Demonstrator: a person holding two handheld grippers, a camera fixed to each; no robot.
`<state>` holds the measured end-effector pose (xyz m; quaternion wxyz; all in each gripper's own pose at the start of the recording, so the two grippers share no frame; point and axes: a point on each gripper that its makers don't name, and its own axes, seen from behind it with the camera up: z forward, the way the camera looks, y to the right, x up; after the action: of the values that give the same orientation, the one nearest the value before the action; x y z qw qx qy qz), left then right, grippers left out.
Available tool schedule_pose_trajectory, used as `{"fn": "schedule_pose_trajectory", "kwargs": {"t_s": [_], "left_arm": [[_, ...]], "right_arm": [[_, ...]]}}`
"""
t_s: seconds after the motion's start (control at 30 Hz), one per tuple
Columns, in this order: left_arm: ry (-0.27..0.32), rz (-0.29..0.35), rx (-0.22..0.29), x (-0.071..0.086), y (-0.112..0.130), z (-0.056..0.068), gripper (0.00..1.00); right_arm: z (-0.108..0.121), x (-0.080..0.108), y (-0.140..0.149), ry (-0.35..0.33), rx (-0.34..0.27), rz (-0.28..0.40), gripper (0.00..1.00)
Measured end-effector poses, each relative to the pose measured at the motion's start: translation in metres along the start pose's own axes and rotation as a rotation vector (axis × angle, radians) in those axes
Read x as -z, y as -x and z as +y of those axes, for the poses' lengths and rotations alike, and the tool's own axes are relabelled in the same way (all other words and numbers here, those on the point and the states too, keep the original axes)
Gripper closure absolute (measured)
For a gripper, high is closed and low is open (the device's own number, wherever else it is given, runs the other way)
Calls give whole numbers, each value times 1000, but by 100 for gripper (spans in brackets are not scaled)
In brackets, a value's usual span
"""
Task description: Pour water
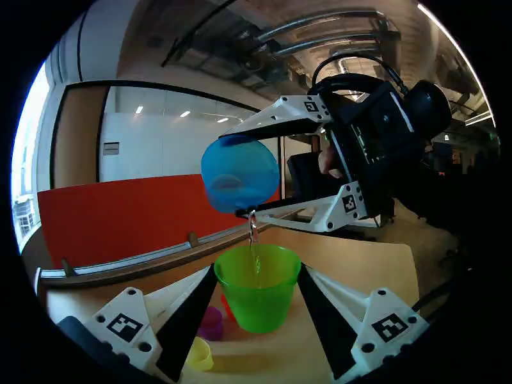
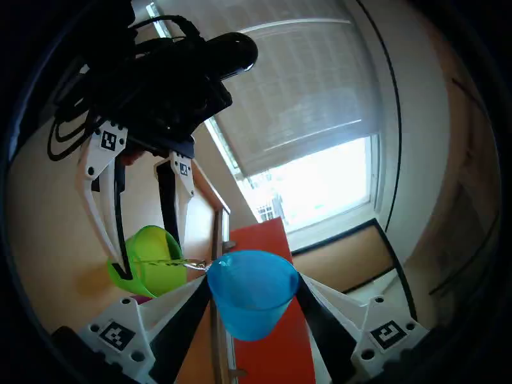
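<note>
My left gripper (image 1: 256, 272) is shut on an upright green cup (image 1: 257, 291), held just over the wooden table (image 1: 358, 256). Above it, the right gripper (image 1: 232, 173) grips a blue cup (image 1: 240, 173) tipped steeply towards the green one. A thin stream of water (image 1: 254, 235) falls from its rim into the green cup. In the right gripper view, my right gripper (image 2: 253, 281) is shut on the blue cup (image 2: 251, 301). The water stream (image 2: 173, 261) runs across to the green cup (image 2: 148, 262), which sits between the left gripper's (image 2: 150, 261) fingers.
A small purple cup (image 1: 211, 323) and a yellow cup (image 1: 200, 353) lie on the table below the green cup. A wooden rail (image 1: 128, 262) edges the table's far side, with an orange panel (image 1: 128, 214) behind. A hand (image 1: 329, 163) holds the right gripper.
</note>
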<state>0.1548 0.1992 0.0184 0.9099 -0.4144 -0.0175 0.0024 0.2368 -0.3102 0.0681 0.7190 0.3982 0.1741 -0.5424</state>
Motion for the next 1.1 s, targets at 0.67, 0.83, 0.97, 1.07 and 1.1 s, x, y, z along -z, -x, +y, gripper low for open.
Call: {"fn": "schedule_pose_trajectory", "kwargs": {"t_s": [0.67, 0.83, 0.97, 1.07, 1.1], "left_arm": [[4, -2, -2, -1, 0, 2, 11], [2, -1, -3, 0, -1, 2, 11], [2, -1, -4, 1, -1, 3, 11], [2, -1, -4, 1, -1, 3, 11], [2, 0, -5, 1, -1, 3, 11]], "right_arm": [[2, 2, 3, 7, 47, -5, 7], [3, 3, 2, 10, 61, -5, 7], [4, 3, 2, 9, 73, -5, 7], [4, 3, 2, 8, 81, -5, 7], [5, 3, 2, 8, 84, -5, 7]]}}
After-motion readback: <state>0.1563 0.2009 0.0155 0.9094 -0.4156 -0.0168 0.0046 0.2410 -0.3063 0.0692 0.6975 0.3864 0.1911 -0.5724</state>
